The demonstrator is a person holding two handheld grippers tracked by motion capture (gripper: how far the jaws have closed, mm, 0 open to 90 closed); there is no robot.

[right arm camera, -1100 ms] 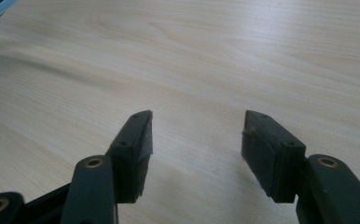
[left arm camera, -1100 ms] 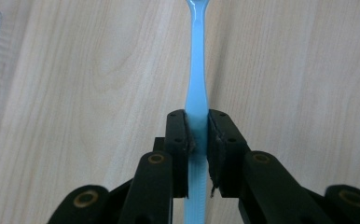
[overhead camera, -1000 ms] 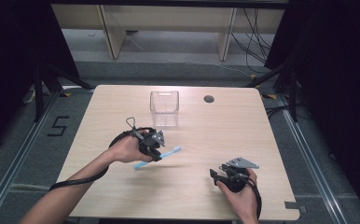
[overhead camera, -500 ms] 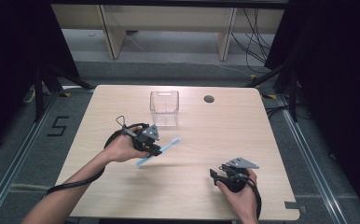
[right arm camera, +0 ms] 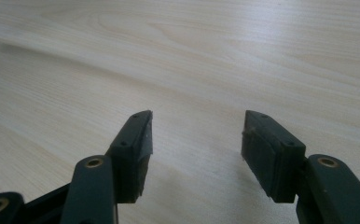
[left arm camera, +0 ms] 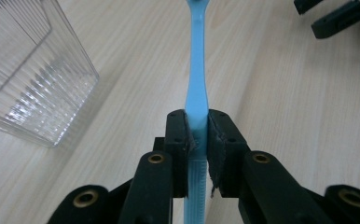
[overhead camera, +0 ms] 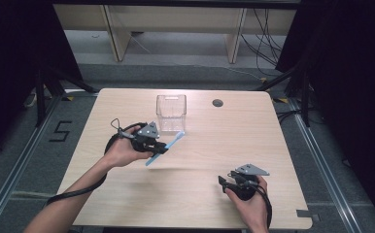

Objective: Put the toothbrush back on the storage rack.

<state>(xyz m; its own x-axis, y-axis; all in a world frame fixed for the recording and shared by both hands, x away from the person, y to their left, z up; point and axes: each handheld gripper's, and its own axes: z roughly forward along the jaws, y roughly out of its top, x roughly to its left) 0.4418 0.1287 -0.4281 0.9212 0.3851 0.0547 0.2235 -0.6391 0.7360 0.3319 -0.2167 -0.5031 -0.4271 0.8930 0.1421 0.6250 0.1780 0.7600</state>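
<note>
The counter (overhead camera: 195, 194) is a pale wooden top with rounded corners, and its grain shows in both gripper views. A small dark round hole (overhead camera: 217, 103) sits near its far edge, right of centre.

A clear ribbed plastic container (overhead camera: 171, 113), square in plan and open at the top, stands upright on the far half of the counter, a little left of centre. In the left gripper view it fills the upper left corner (left arm camera: 26, 70).

The left gripper (overhead camera: 160, 147) is in the person's left hand (overhead camera: 122, 151), on the left half of the counter and just nearer than the container. Its jaws are closed on a light blue toothbrush (overhead camera: 163, 149), with the pads pressed flat against both sides of the handle, as the left gripper view (left arm camera: 197, 135) shows. The toothbrush is off the counter, casting a faint shadow below it. Its long axis runs diagonally in the high view: the near end points toward the near left, the far end toward the far right, ending close beside the container's near right corner. In the left gripper view the handle (left arm camera: 197, 65) runs straight ahead from the jaws.

The right gripper (overhead camera: 226, 182) is in the person's right hand (overhead camera: 248, 204) near the right front of the counter, well apart from the toothbrush. In the right gripper view (right arm camera: 197, 140) its jaws stand open, with bare wood between them.
</note>
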